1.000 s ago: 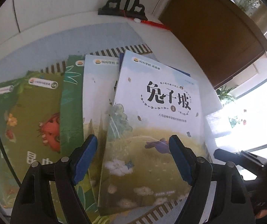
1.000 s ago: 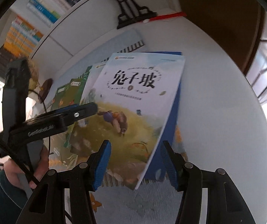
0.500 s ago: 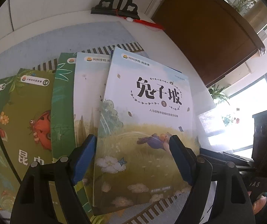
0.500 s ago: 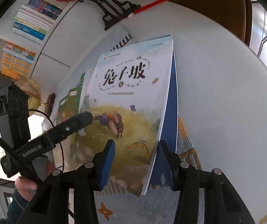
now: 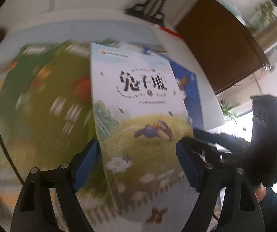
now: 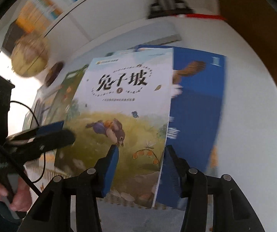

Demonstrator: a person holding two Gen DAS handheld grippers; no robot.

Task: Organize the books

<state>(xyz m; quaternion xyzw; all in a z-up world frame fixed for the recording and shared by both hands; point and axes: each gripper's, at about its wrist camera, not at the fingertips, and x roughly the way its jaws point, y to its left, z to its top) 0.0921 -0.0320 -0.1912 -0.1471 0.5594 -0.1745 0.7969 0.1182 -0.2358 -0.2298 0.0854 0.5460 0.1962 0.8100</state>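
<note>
rabbit book (image 6: 123, 119): thin paperback, on top of blue book (image 6: 196, 104), lower edge tilted up off tabletop (image 6: 254, 116)
handling: light, floppy, glossy; likely slippery
hold: lower edge near spine
right tool (image 6: 140, 166): jaws apart, straddling corner
left tool (image 5: 136, 164): spread wide, gripping nothing

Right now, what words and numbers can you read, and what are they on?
"兔子坡": title of the rabbit book.
"1": circled number under that title.
Rabbit book's subtitle and top logo: too small to read.
Blue book lettering: blurred.
Green books lettering: blurred.
</note>
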